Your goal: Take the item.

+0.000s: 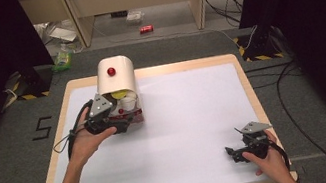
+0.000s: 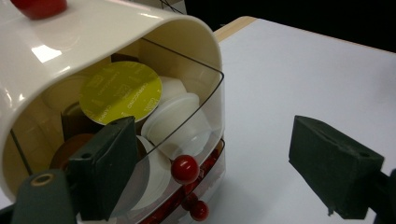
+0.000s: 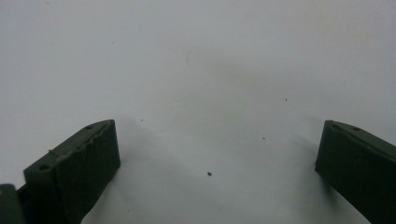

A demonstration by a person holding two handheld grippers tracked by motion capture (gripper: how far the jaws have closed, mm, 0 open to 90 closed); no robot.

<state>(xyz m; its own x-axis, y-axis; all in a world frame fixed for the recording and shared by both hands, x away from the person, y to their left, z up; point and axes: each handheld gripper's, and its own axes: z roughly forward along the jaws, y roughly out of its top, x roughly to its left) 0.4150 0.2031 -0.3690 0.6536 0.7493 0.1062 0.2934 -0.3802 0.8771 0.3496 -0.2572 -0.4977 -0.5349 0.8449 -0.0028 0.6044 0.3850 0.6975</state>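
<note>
High view, surface: a wooden-edged table [image 1: 246, 87] is seen covered by a white sheet, with grey floor around it.
Room: black curtains are seen at both sides; a pale wooden bench stands at the back, with cables, a red can [image 1: 146, 29] and scattered packaging on the floor beneath and beside it.
Floor mark: a black figure 5 is taped left of the table.
Container: a cream, dome-lidded box [image 1: 117, 77] with a red knob [image 1: 111, 71] on top is set at the table's far left; its lid is raised, and a clear front flap with its own red knob [image 2: 185, 169] is seen in the left gripper view.
Contents: a yellow-lidded capsule [image 2: 120, 92] is seen leaning at the top of the opening, with white cups [image 2: 180, 123] just beside and below it and a brown one lower left.
Left gripper: the left gripper [image 1: 115, 125] is held at the box's open front, jaws spread wide and nothing clasped; one jaw is seen against the opening below the yellow capsule, the other well out over the white sheet.
Right gripper: the right gripper [image 1: 235, 152] is held low at the near right corner, well apart from the box, jaws parted and empty over bare white sheet.
</note>
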